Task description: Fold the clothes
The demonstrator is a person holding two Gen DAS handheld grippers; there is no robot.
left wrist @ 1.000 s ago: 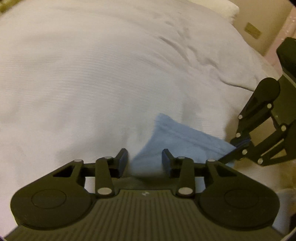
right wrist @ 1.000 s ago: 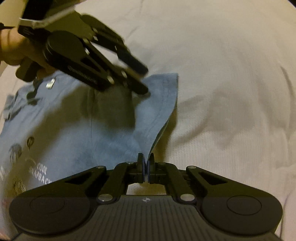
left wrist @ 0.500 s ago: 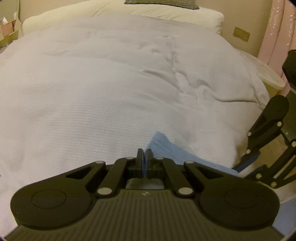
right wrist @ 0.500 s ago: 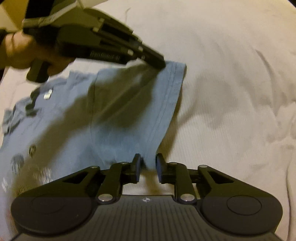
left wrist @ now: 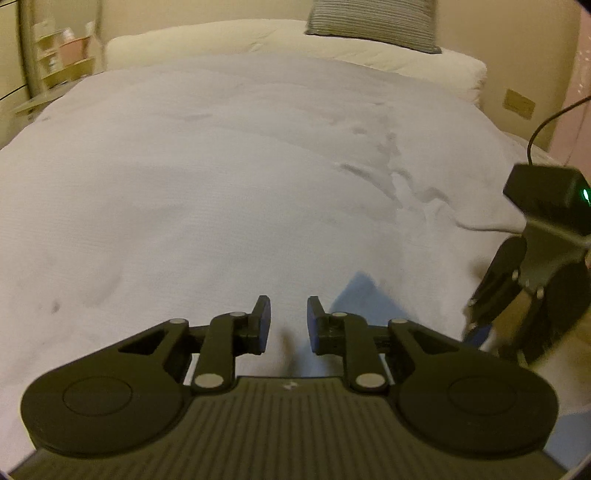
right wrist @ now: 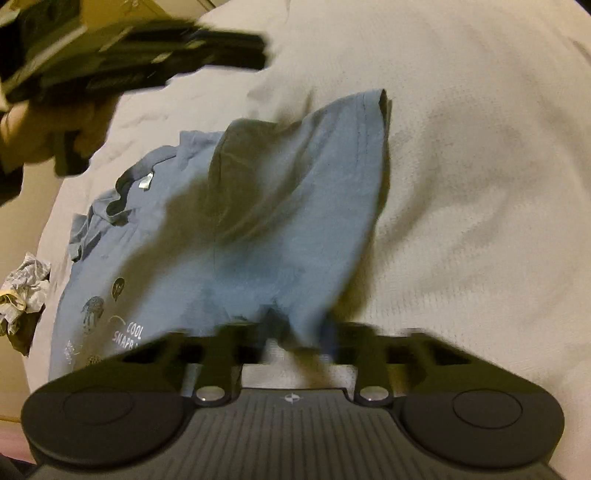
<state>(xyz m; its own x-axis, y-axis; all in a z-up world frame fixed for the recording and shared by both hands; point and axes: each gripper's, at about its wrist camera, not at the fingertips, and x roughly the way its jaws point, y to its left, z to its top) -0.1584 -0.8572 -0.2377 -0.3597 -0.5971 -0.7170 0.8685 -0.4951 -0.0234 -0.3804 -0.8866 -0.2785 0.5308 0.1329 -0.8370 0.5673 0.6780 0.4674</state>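
A wide bed [left wrist: 207,192] with a white textured cover, a little wrinkled, fills the space ahead of both pairs of jaws. On it a blue T-shirt [right wrist: 280,221] lies spread out, just ahead of the right jaws and reaching to their left. Far ahead of the left jaws, a cream pillow [left wrist: 258,44] and a grey striped cushion [left wrist: 369,22] lie at the head end.

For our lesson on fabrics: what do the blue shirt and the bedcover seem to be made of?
Shirt: probably soft cotton jersey, matte; it drapes limply, with stitched hems and white print. Bedcover: likely a woven or waffle-textured cotton, matte white, showing a fine grid and soft creases.
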